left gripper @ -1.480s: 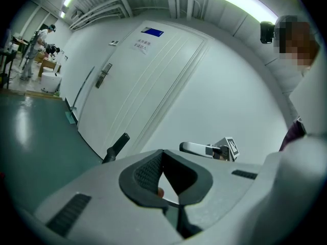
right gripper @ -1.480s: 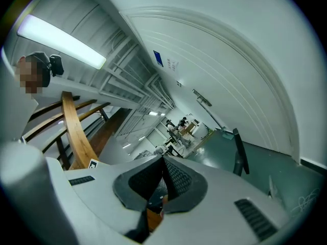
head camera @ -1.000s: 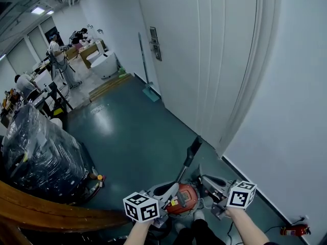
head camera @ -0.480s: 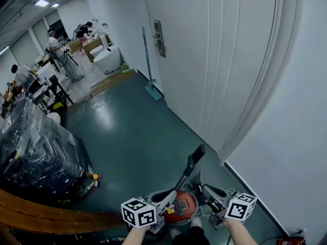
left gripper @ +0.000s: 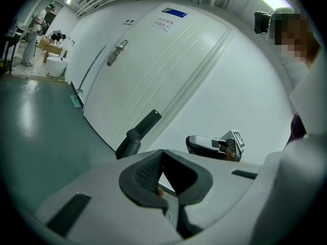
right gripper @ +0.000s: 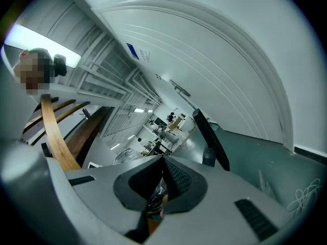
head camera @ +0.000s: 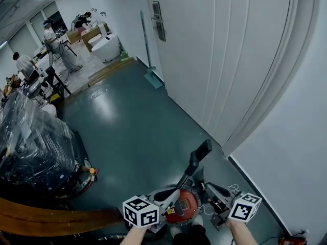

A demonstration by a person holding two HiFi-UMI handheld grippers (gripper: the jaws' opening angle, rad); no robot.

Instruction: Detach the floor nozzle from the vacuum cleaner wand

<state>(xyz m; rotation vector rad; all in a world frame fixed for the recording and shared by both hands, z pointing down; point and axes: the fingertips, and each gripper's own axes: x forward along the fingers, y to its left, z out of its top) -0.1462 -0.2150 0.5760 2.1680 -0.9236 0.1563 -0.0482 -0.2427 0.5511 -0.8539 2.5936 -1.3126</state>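
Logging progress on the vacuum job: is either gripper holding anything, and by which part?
Nothing is held; left gripper and right gripper are both shut, empty.

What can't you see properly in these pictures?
- Nozzle catch on the wand: head view, too small and dark.
- Vacuum cleaner: head view, near side hidden by the person's legs.
- Fire extinguisher: head view, cut off by the bottom edge.
- Door sign: left gripper view, print too small to read.
- Wrapped load: head view, black wrap hides what's inside.
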